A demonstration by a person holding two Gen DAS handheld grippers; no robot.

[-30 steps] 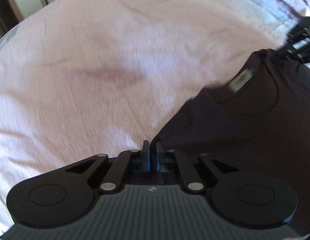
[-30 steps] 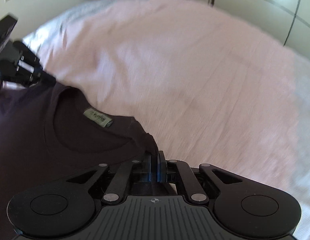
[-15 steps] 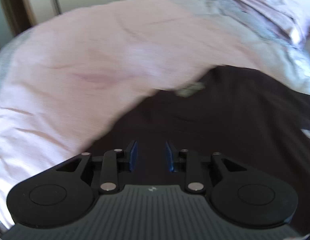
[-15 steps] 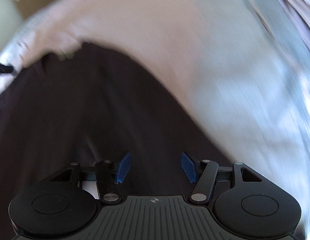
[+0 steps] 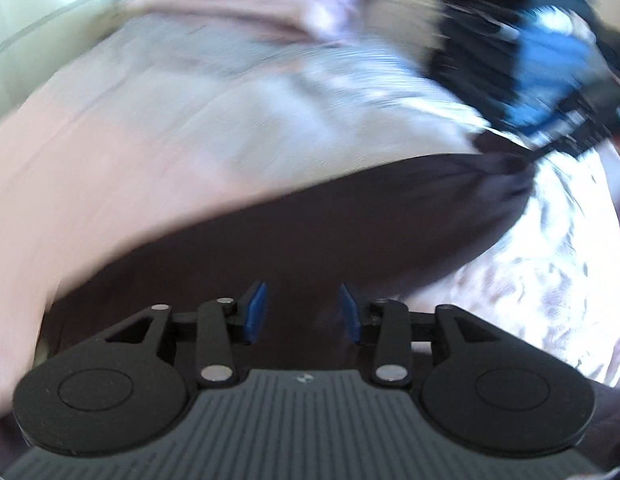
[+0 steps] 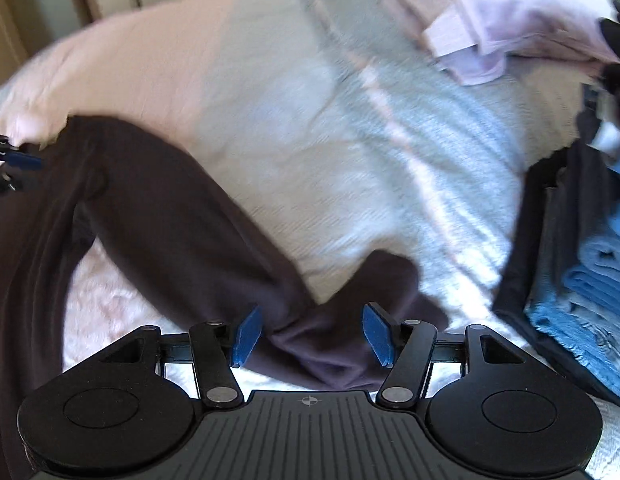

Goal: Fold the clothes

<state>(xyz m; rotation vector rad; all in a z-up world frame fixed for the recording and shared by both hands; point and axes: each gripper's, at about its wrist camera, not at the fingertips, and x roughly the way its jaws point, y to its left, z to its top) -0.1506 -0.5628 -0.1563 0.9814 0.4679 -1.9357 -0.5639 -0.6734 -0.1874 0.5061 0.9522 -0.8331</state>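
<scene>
Dark shirt lies across the bed near its clothes-stacked edge; right gripper released, left gripper opening over cloth, probably to regrip for folding.

dark shirt, rumpled, on bed

Right tongs gape over the dark shirt; folded blue stack right.
</scene>
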